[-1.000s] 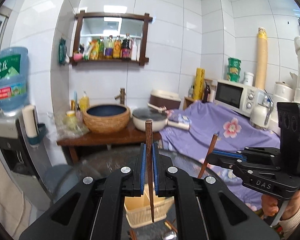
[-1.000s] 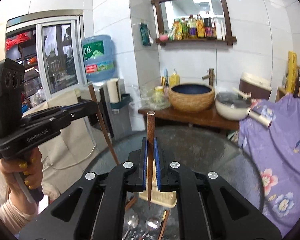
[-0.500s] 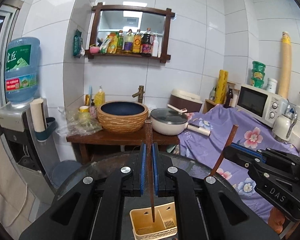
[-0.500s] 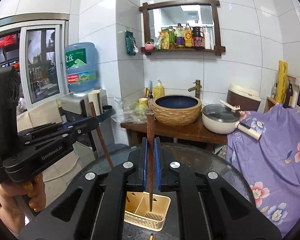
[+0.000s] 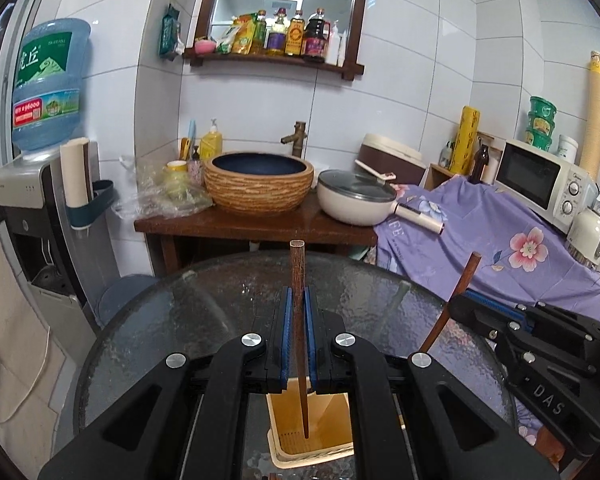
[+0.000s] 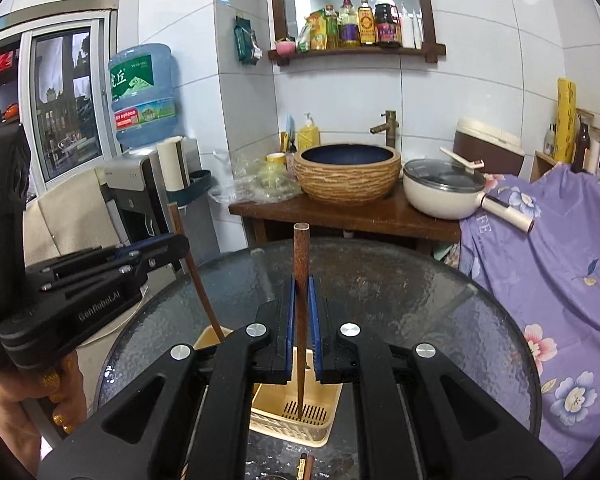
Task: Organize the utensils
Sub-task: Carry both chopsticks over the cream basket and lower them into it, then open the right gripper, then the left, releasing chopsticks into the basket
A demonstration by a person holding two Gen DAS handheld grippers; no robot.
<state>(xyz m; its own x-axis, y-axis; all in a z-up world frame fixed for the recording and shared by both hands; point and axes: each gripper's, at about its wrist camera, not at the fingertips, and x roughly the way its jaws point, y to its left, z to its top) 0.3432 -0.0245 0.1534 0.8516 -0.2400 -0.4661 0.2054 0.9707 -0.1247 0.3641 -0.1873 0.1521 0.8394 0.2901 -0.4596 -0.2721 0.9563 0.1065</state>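
Above the yellow basket (image 5: pixel 312 436) on the glass tabletop (image 5: pixel 204 320), left claw (image 5: pixel 298 320) clamps one chopstick (image 5: pixel 299 280) upright; right claw (image 6: pixel 300 316), at 3 o'clock, clamps another chopstick (image 6: pixel 301 264).

round glass table (image 6: pixel 400 304), dark textured top | on it: cream slotted utensil holder (image 6: pixel 296 420), near front centre | just in front of holder, at front edge: brown stick ends (image 6: pixel 306 466), partly cut off

Two dark wooden chopsticks, one (image 5: pixel 299 344) upright with its tip low inside the cream slotted utensil basket (image 5: pixel 332 446), the other (image 6: pixel 301 336) upright, tip over the basket's slots
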